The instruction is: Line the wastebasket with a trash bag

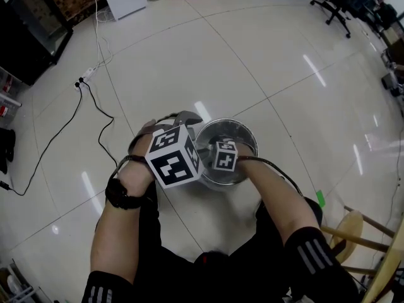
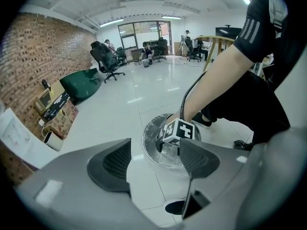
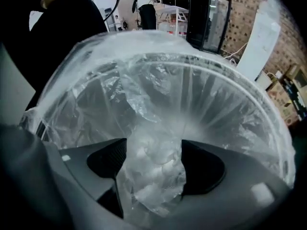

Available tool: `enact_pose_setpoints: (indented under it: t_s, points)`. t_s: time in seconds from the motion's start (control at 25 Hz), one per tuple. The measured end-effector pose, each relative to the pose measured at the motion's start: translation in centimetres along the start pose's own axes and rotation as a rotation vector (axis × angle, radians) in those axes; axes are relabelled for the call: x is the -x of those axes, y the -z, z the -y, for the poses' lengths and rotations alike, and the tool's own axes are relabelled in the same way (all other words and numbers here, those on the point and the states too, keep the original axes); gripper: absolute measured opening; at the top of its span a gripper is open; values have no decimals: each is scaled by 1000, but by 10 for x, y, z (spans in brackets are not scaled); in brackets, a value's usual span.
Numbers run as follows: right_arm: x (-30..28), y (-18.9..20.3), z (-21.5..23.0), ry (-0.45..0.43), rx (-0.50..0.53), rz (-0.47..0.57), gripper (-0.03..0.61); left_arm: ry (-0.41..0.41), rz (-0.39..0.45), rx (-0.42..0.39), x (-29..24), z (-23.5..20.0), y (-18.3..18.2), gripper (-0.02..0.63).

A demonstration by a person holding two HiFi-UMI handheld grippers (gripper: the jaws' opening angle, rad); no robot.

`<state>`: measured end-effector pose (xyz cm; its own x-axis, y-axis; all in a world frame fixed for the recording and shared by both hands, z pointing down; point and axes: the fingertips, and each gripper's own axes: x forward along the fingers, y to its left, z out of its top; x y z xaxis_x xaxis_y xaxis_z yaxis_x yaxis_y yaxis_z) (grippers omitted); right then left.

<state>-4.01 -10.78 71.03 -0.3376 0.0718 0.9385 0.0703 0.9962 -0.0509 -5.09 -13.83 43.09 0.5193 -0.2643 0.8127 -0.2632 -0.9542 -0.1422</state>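
Observation:
A round metal wastebasket [image 1: 245, 133] stands on the white tiled floor, with a clear trash bag [image 1: 210, 142] draped inside it. My right gripper reaches down into the basket; only its marker cube [image 1: 225, 156] shows from above. In the right gripper view, my right gripper [image 3: 154, 163] is open, and a crumpled bunch of the bag [image 3: 152, 178] lies between its jaws above the ribbed basket wall [image 3: 225, 104]. My left gripper [image 1: 187, 117] hovers at the basket's left side. It is open and empty [image 2: 153, 159], pointing at the basket rim [image 2: 148, 147].
A black cable and a power strip [image 1: 88, 74] lie on the floor at the left. A wooden stool [image 1: 361, 231] stands close by at the lower right. An office chair [image 1: 334, 8] is far off, and a black cabinet [image 1: 25, 30] stands at the upper left.

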Motion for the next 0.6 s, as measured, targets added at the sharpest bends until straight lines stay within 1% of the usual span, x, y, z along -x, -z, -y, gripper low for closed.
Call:
enact_pose_setpoints:
  t_s: [0.2, 0.4, 0.6]
  points:
    - [-17, 4, 7, 14, -32, -11, 367, 11, -7, 2, -5, -3, 3, 313]
    - [-29, 5, 6, -2, -50, -10, 368, 23, -26, 12, -11, -5, 9, 313]
    - [-18, 3, 0, -8, -26, -4, 367, 49, -37, 7, -16, -1, 11, 313]
